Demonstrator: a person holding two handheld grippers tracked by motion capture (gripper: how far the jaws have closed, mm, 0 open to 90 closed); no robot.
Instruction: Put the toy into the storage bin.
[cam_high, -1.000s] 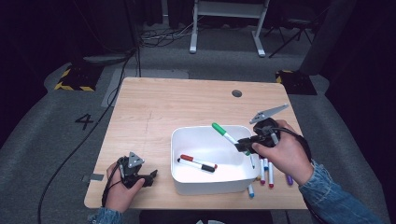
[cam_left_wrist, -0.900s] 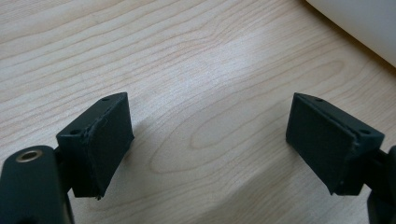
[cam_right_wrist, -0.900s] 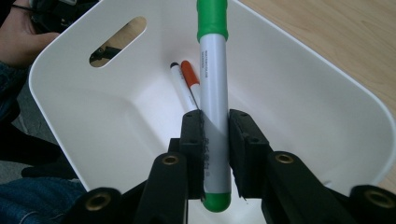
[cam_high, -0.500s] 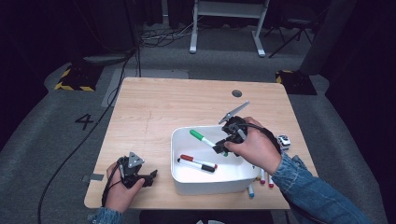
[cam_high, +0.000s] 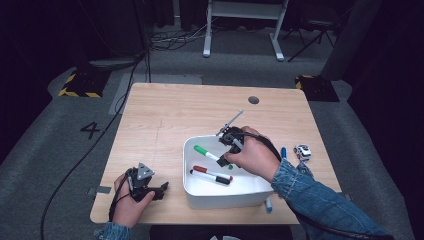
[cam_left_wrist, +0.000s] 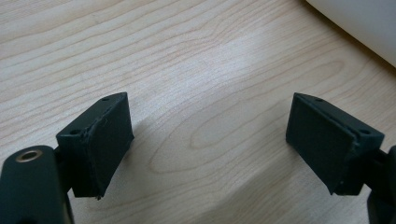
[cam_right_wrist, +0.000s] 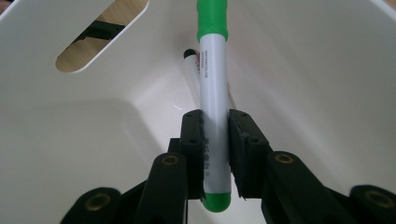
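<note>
White bin on table holds a red-capped marker. Right hand-held gripper is inside the bin, clamped on the green marker, which sits over the bin's inside. Left hand-held gripper is spread wide, empty, resting on the table. Versus 0.5 s ago: right one lower, deeper in the bin.

You're working in a dark studio-like lab: grey carpet marked "4" at 9 o'clock, hazard-striped floor blocks, cables at 12.
</note>
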